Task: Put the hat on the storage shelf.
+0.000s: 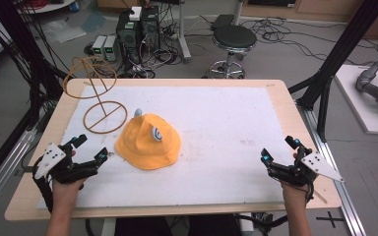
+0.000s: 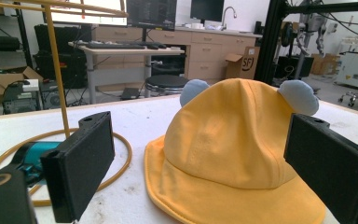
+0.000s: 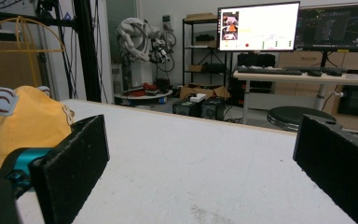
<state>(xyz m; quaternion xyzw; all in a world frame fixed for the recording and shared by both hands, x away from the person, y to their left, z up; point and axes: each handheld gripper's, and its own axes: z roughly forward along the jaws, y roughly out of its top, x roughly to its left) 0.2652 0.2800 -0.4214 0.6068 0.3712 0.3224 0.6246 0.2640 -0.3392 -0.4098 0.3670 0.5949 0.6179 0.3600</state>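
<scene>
The left gripper (image 1: 89, 149) rests low over the white table cover, its two black jaws spread wide with nothing between them. Just ahead of it and slightly to its right lies the soft yellow cloth bucket hat (image 1: 148, 141) with two small pale-blue ears, brim flat on the cover; in the left gripper view the hat (image 2: 233, 149) sits close in front of the jaws, not touching them. Ahead of the left gripper and to its left stands the thin ochre wire hat stand (image 1: 97, 93), its ring base flat on the cover near the hat's brim and its domed frame above.

The right gripper (image 1: 279, 151) is held at the near right part of the white-covered wooden table (image 1: 236, 123), jaws likewise wide apart and empty. The hat lies well to its left, across a bare stretch of cover.
</scene>
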